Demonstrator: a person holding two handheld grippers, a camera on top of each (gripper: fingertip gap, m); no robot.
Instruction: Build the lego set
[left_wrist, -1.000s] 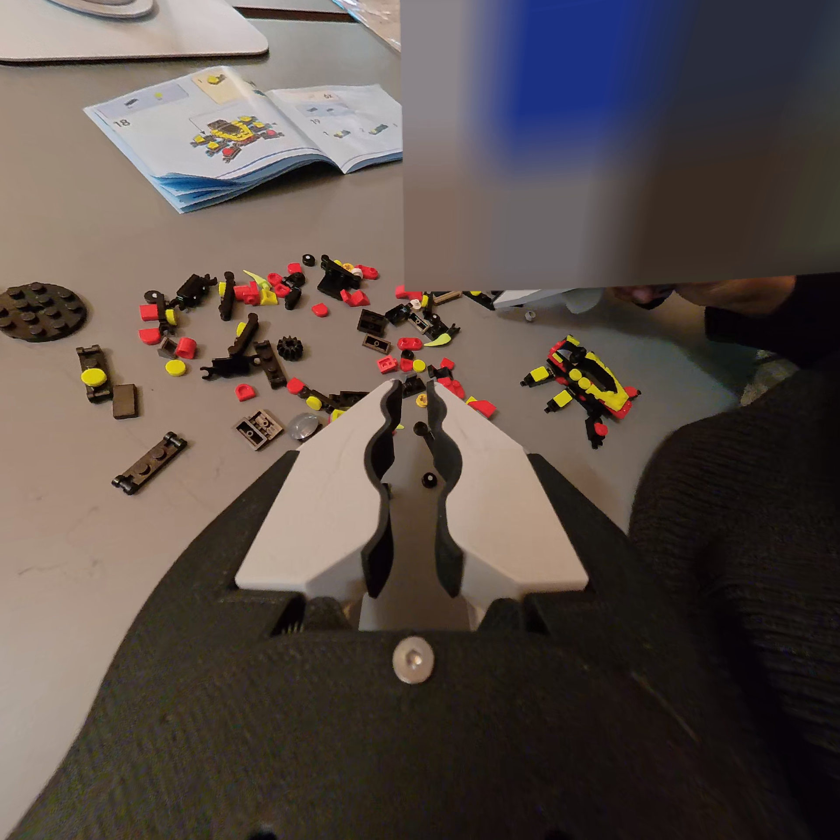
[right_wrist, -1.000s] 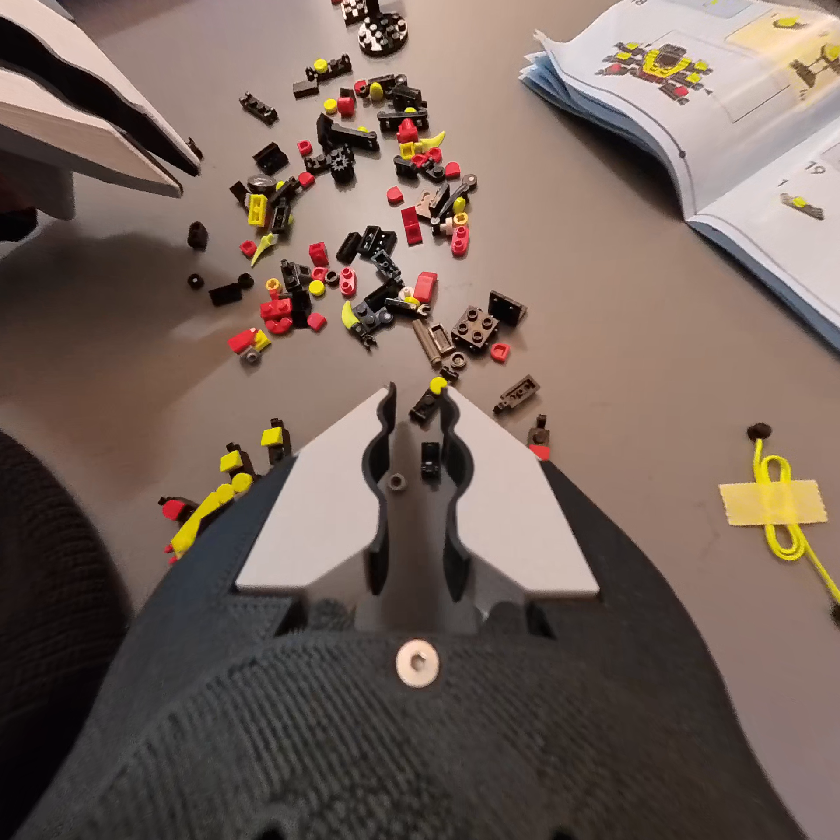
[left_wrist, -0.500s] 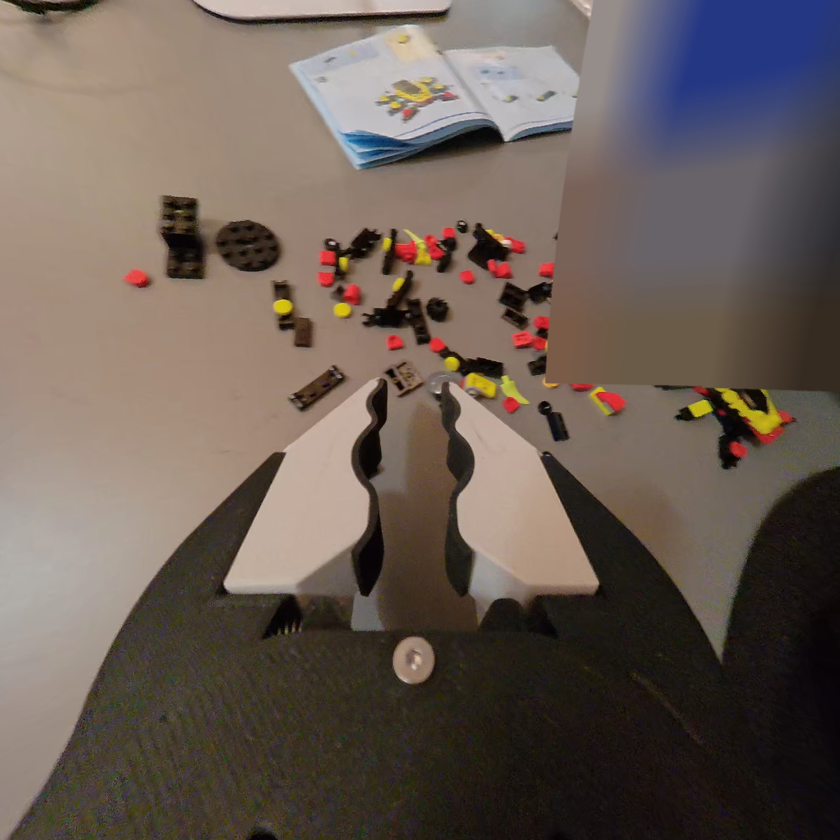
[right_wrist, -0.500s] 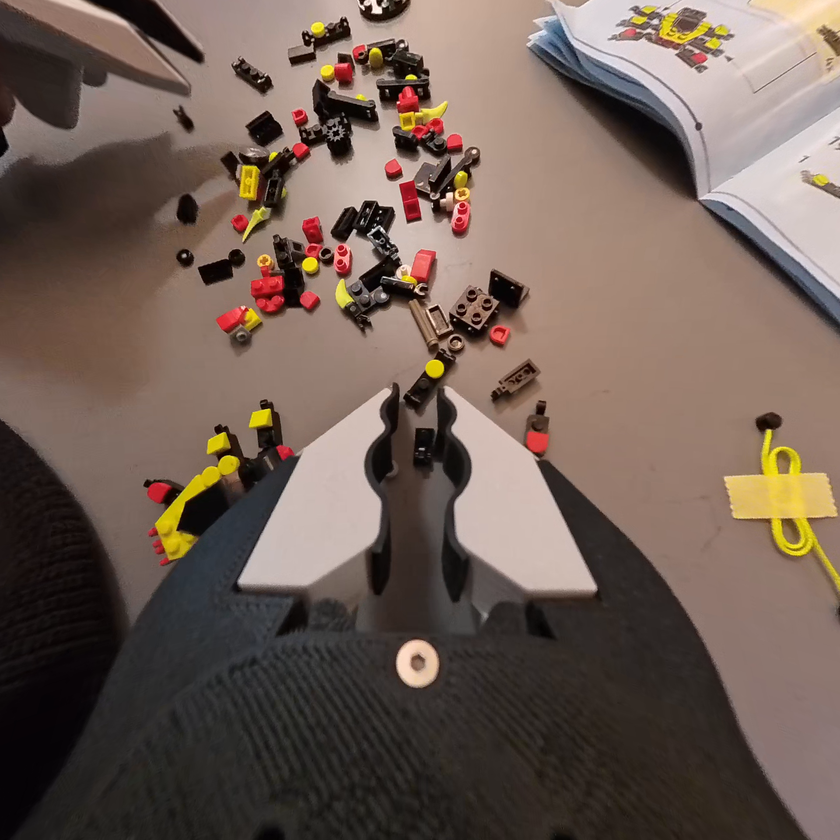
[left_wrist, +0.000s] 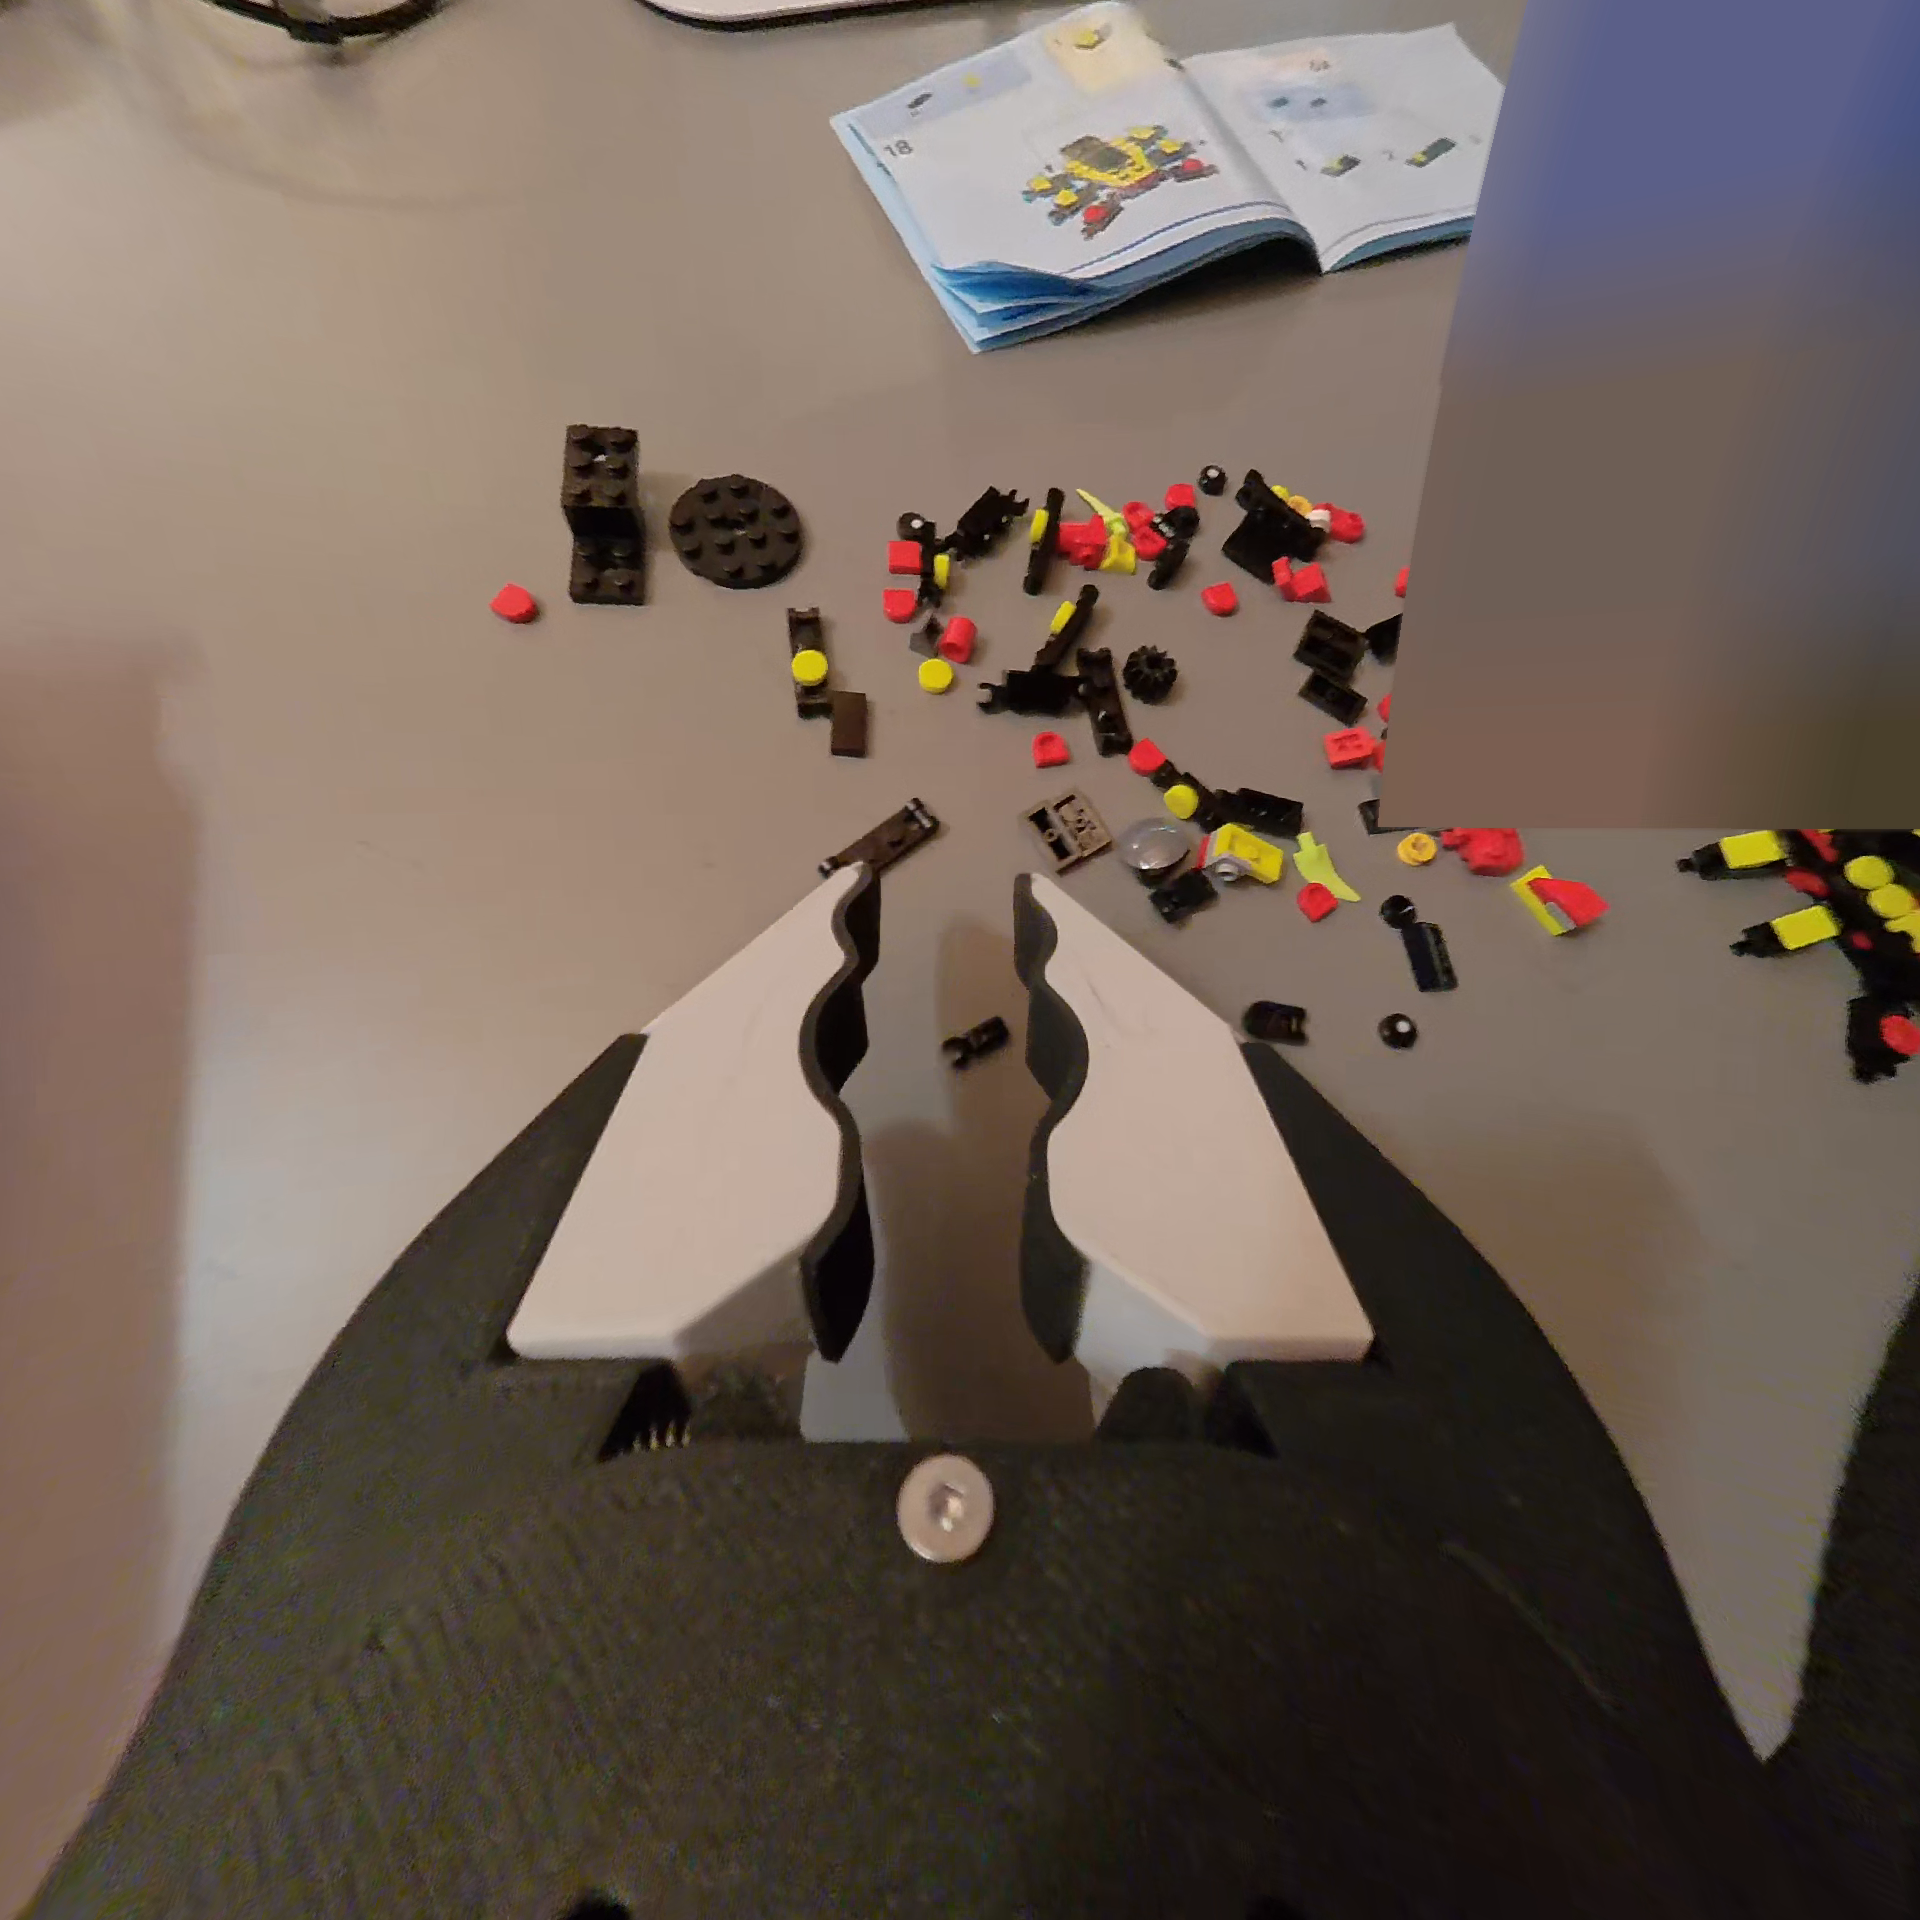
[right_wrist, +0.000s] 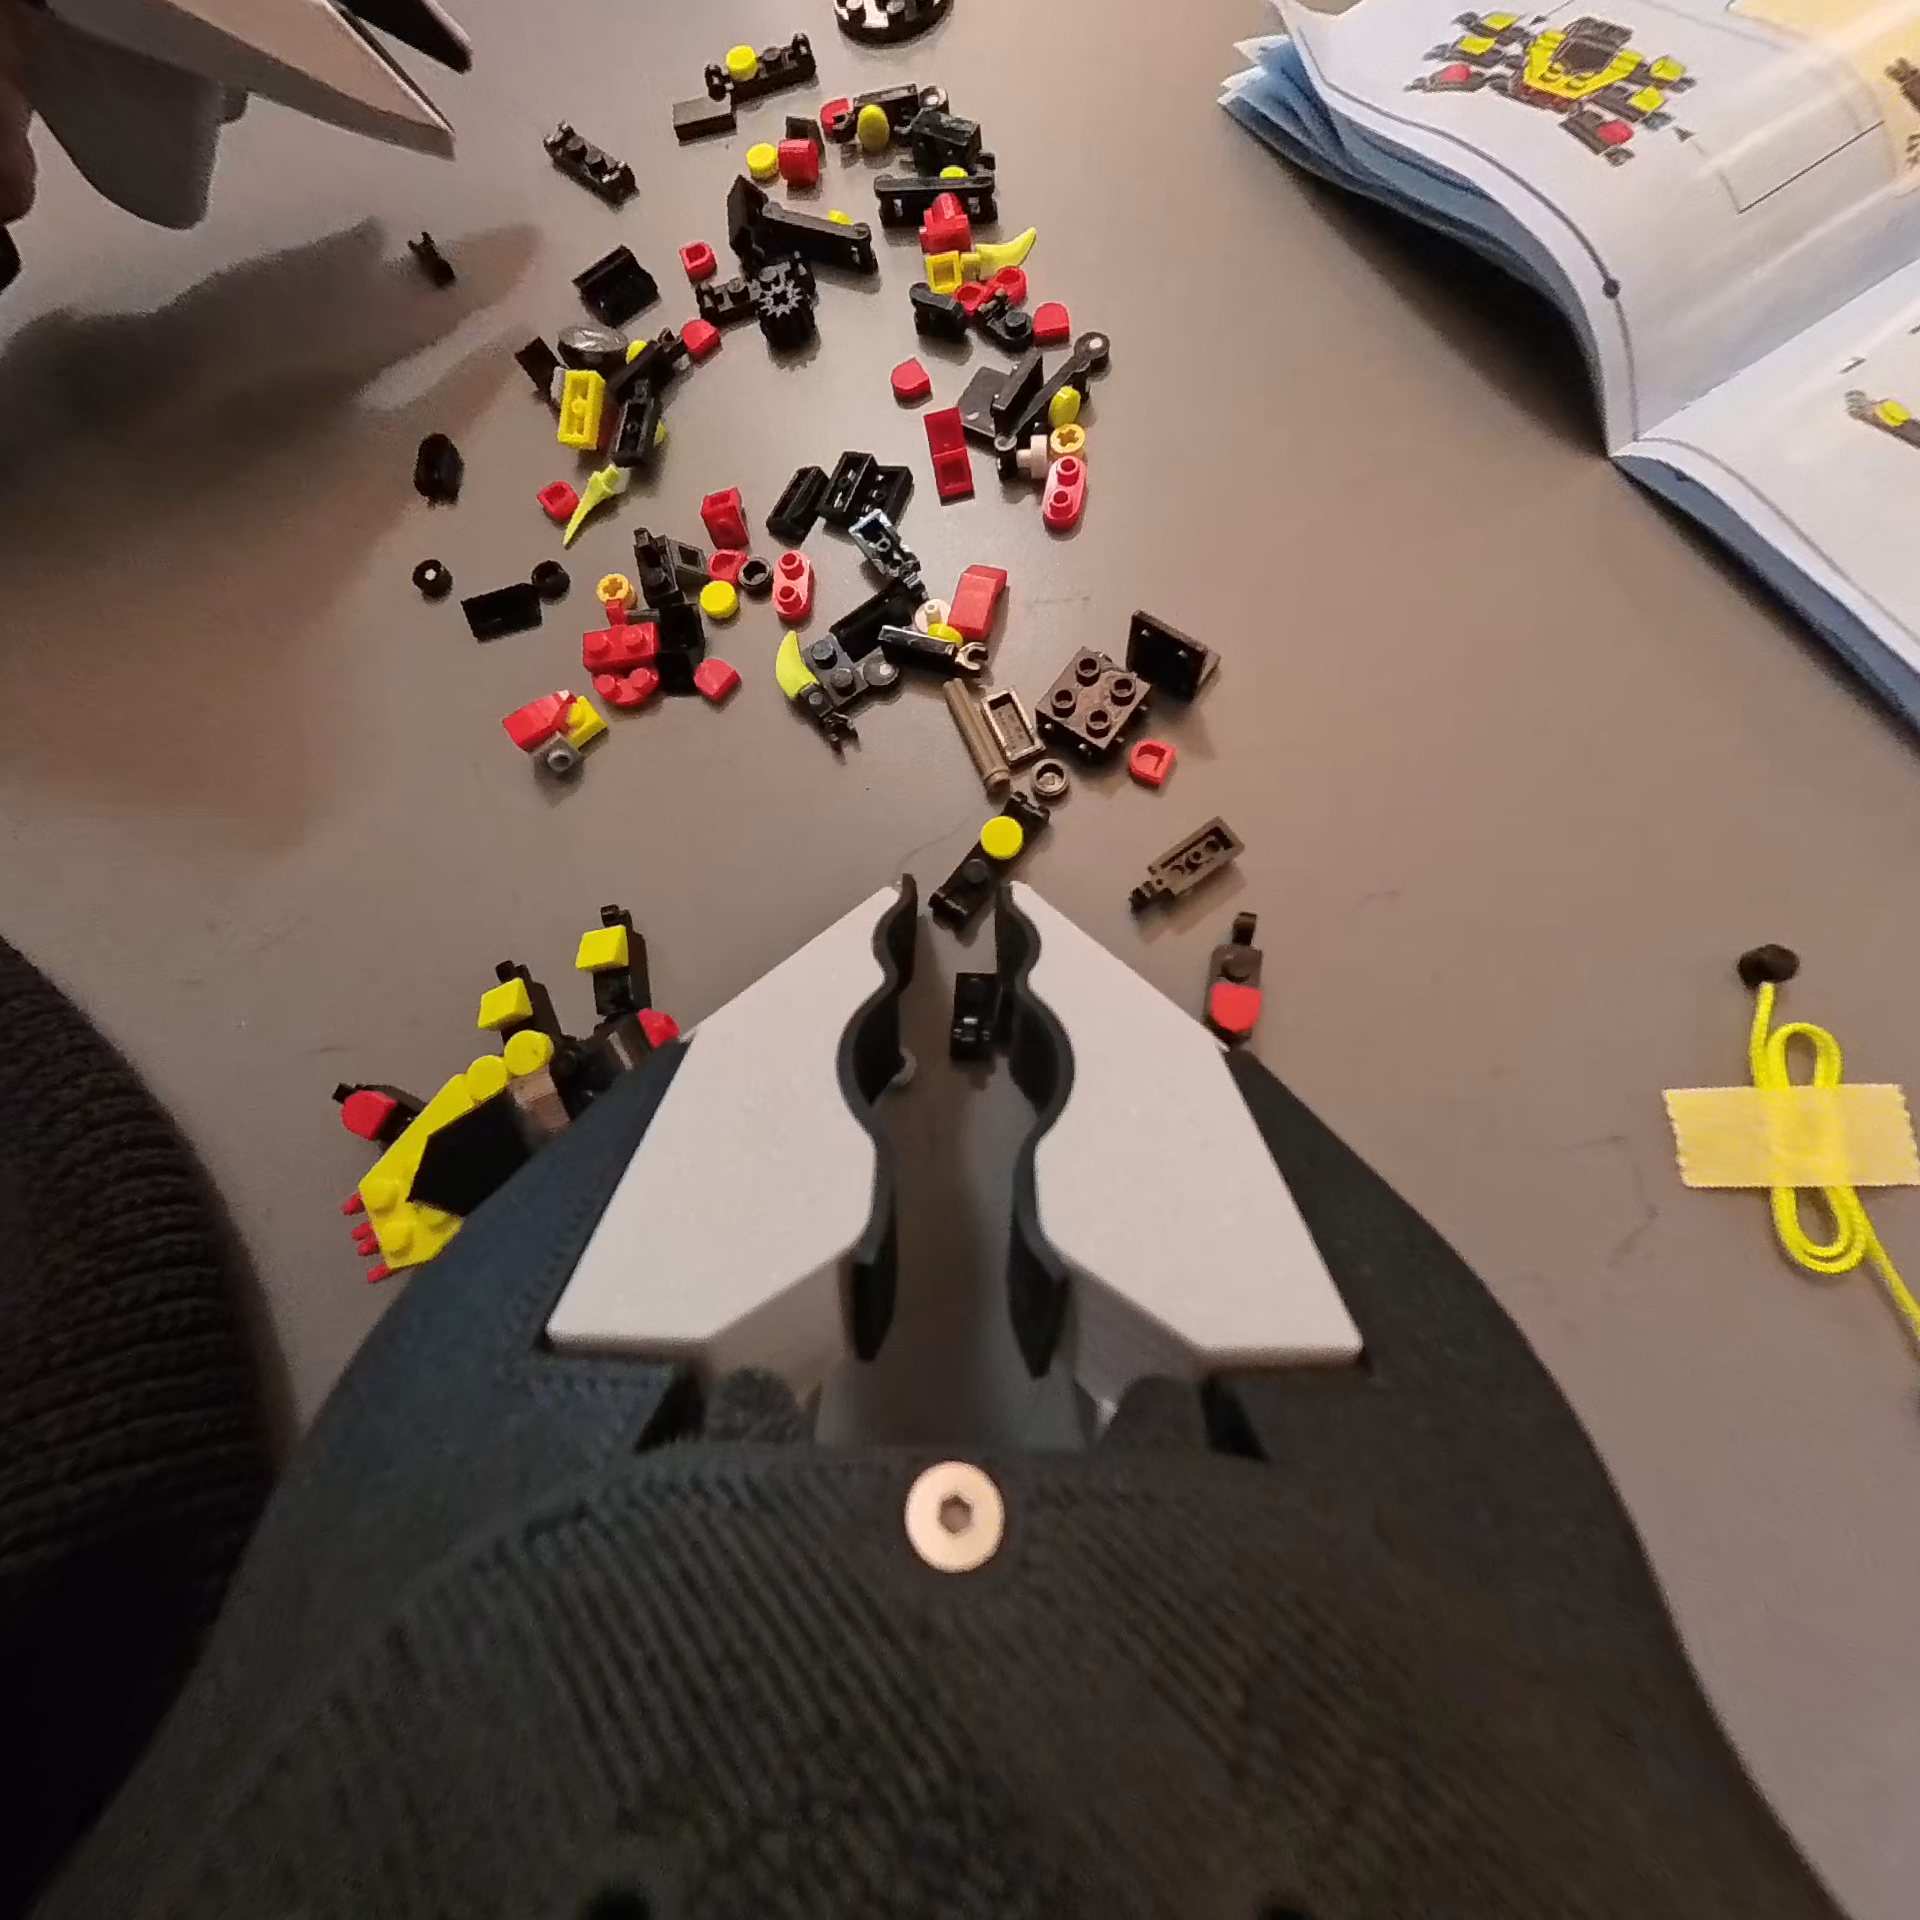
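Loose red, yellow and black lego pieces (left_wrist: 1101, 665) lie scattered on the grey table (left_wrist: 416, 831). A part-built yellow, black and red model (right_wrist: 447, 1153) lies left of my right gripper and shows at the right edge of the left wrist view (left_wrist: 1839, 925). My left gripper (left_wrist: 943, 888) is open and empty above the table. A small black clip (left_wrist: 977, 1039) lies on the table between its fingers. My right gripper (right_wrist: 956, 896) is narrowly open and holds nothing. A small black piece (right_wrist: 975, 1013) lies on the table between its fingers. The left gripper also shows at the top left of the right wrist view (right_wrist: 312, 73).
An open instruction booklet (left_wrist: 1143, 177) lies at the back and shows in the right wrist view (right_wrist: 1662, 208). A black round plate (left_wrist: 736, 532) and a black stacked bracket (left_wrist: 603, 514) sit left of the pile. A yellow cord under yellow tape (right_wrist: 1797, 1132) lies right. A dark sleeve (right_wrist: 62, 1299) is at the left. The gap from one gripper's tips to the other's is roughly 20 cm.
My left gripper has opened wider and swung left and back, bringing the round plate and black bracket into view. The right gripper shifted slightly, so the pieces sit higher in its view.
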